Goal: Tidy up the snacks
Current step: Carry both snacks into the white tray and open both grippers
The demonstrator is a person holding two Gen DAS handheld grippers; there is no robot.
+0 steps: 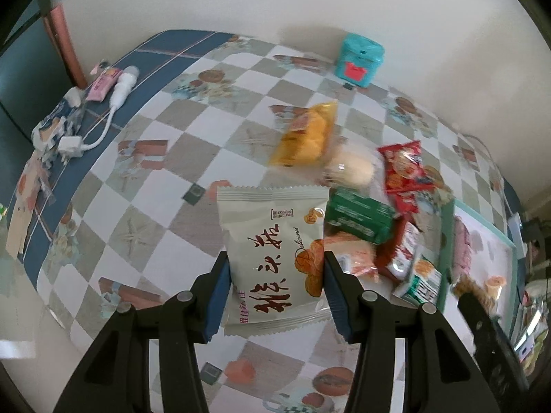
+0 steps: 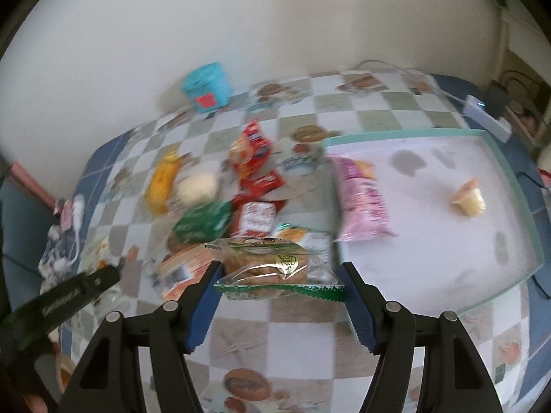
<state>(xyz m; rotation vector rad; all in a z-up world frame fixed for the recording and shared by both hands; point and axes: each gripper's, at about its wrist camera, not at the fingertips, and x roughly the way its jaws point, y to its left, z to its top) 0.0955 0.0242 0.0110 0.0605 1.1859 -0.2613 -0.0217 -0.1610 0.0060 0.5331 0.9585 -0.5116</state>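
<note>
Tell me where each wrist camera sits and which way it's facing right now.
Left wrist: on the left gripper, looking forward along its jaws at a white snack packet; the other gripper shows at right.
Right wrist: on the right gripper, facing a clear pastry pack beside the tray.
Shared: teal box, snack pile.
</note>
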